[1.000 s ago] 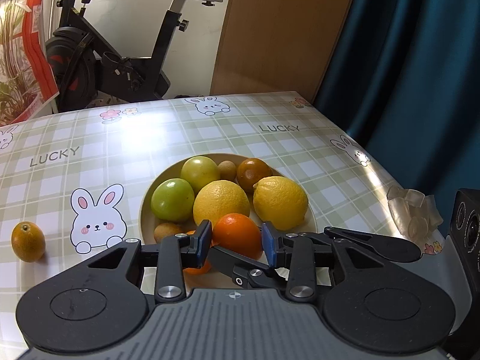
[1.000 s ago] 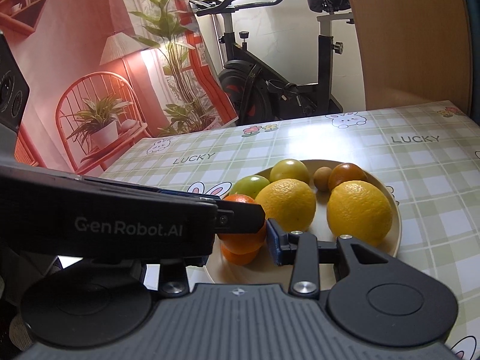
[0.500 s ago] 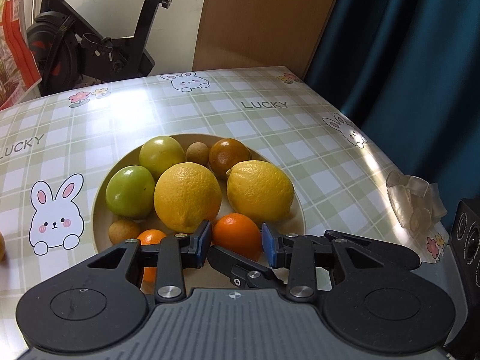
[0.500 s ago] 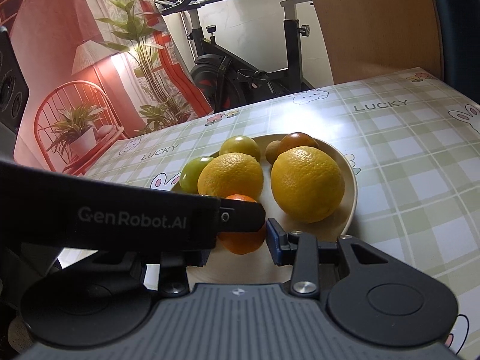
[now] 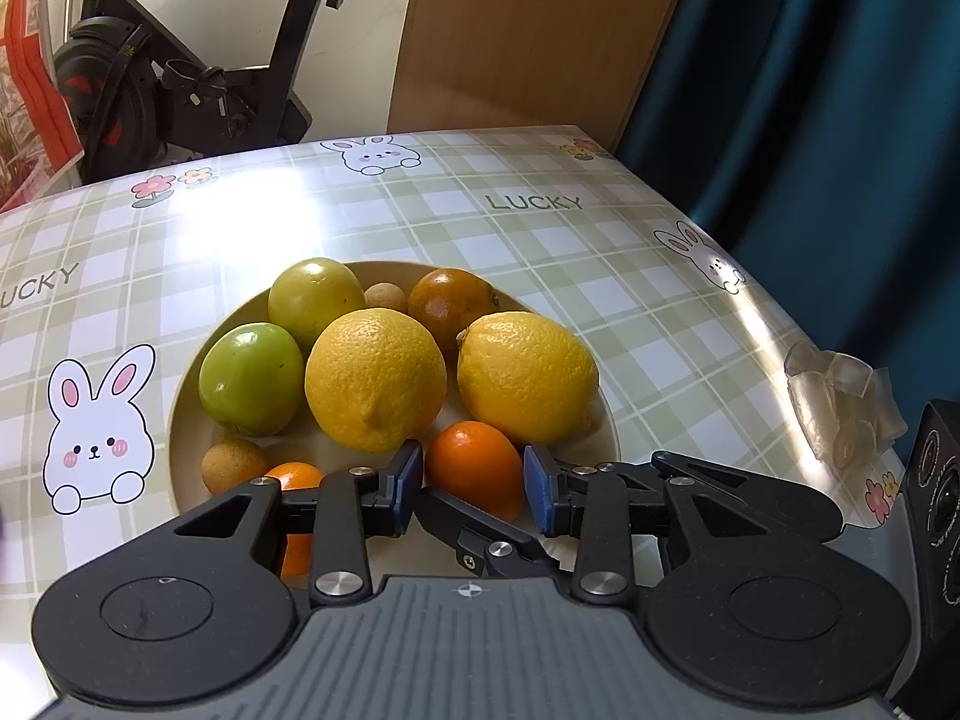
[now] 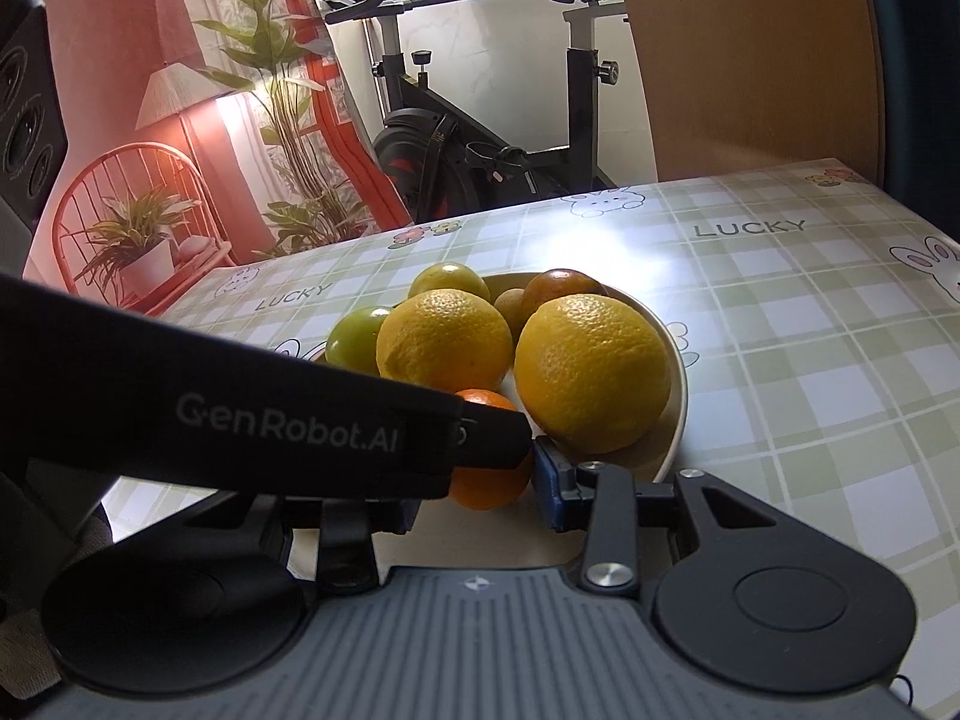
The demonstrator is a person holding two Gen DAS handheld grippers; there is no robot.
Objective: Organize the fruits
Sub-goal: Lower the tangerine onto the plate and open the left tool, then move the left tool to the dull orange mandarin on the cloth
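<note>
1. The small orange (image 5: pixel 474 468) is smooth, glossy and evenly bright orange, a little longer than it is round. It is far smaller than the two yellow lemons (image 5: pixel 375 378) behind it.
2. It sits over the near edge of the pale plate (image 5: pixel 180 438), just in front of the gap between the lemons. Whether it touches the plate I cannot tell.
3. The left gripper (image 5: pixel 473 483) has its blue pads (image 5: pixel 408 477) closed in on the orange's two sides, pinching it.
4. The right gripper (image 6: pixel 483 489) reaches for the same fruit. One blue pad lies against the orange or just beside it. The other finger is hidden behind the left gripper's black body, so I cannot tell whether it grips.
5. Also on the plate are two green fruits (image 5: pixel 251 381), a dark reddish-orange one (image 5: pixel 450 300) and two small brown ones (image 5: pixel 234 465). A second orange (image 5: pixel 294 474) is half hidden by the left finger.
6. The plate stands on a green checked tablecloth (image 5: pixel 540 240) (rabbits and "LUCKY" printed on it).
</note>
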